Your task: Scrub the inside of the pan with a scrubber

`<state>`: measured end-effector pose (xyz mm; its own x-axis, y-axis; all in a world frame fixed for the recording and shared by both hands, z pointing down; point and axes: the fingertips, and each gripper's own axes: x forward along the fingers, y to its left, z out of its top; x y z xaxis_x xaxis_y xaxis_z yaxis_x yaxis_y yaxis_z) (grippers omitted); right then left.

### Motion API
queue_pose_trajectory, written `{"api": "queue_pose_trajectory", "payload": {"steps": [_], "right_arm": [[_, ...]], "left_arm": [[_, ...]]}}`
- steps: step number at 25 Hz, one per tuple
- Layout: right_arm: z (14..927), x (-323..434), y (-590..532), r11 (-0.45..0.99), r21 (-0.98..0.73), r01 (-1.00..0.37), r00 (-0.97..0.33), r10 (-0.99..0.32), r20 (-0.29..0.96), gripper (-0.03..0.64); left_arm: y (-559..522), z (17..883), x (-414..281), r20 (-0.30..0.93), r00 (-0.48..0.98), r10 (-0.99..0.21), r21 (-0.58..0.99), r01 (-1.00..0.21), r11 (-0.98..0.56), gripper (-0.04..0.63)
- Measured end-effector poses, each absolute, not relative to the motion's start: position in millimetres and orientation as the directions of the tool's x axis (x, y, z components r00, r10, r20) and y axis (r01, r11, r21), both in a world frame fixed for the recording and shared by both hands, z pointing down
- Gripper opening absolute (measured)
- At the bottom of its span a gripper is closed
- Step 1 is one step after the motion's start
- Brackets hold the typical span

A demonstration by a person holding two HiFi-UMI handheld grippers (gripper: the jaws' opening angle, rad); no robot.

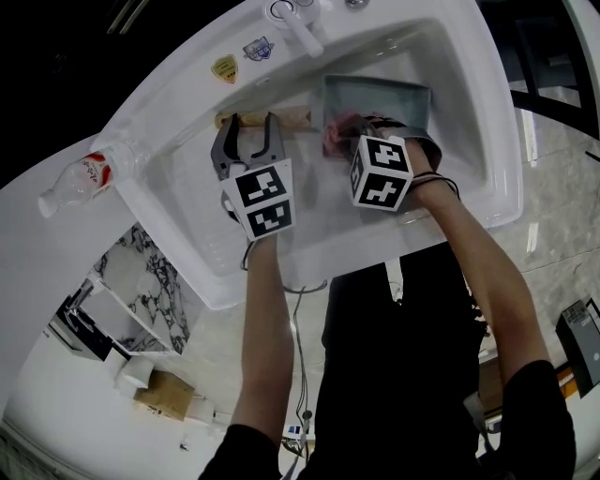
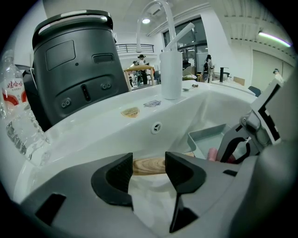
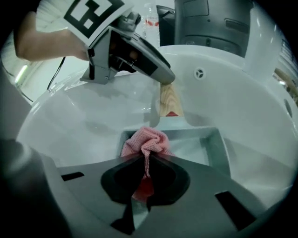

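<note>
A square grey pan lies in the white sink, its wooden handle pointing left. My right gripper is shut on a pink mesh scrubber, which rests inside the pan at its near left corner. My left gripper hangs open over the handle. The handle shows just past its tips, and the pads do not press on it. In the right gripper view the left gripper reaches down to the handle.
A faucet stands at the sink's back rim, with two stickers beside it. A plastic water bottle lies on the counter to the left. A dark appliance stands behind the sink.
</note>
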<state>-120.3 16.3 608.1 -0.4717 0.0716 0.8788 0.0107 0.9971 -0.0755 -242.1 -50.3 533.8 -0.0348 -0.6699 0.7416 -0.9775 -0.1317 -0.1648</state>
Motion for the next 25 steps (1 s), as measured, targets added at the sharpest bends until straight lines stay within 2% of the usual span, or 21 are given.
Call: {"api": "queue_pose_trajectory", "payload": {"steps": [2,9,14,17,21,25], "right_arm": [[608.4,-115.4,2.0,1.000,-0.016,-0.010,-0.478,0.009,0.878,0.041],[605.5,-111.3,-63.1,0.961,0.163,-0.225,-0.492,-0.257,0.832,0.041],[607.7,-88.2,-88.2,0.901,0.315,-0.300,-0.369,-0.414,0.832,0.041],[609.6,-79.8,-77.5,0.915,0.286,-0.286,-0.348,-0.377,0.859,0.041],[609.1,-90.6,-36.7,0.979,0.073,-0.190,-0.451,-0.153,0.879,0.041],[608.7,-97.4,-6.2,0.995,-0.037,-0.088,-0.495,-0.012,0.869,0.041]], "left_arm": [[-50.2,533.7,-241.8,0.742,-0.032,-0.669,-0.165,-0.977,-0.136,0.230],[-50.4,533.6,-242.1,0.742,-0.032,-0.670,-0.165,-0.977,-0.135,0.230],[-50.3,534.0,-241.8,0.747,-0.039,-0.663,-0.165,-0.978,-0.128,0.230],[-50.0,534.0,-241.9,0.749,-0.041,-0.661,-0.165,-0.978,-0.126,0.230],[-50.2,533.7,-241.7,0.743,-0.044,-0.667,-0.168,-0.978,-0.122,0.229],[-50.2,533.9,-241.5,0.743,-0.042,-0.667,-0.166,-0.978,-0.123,0.229]]}}
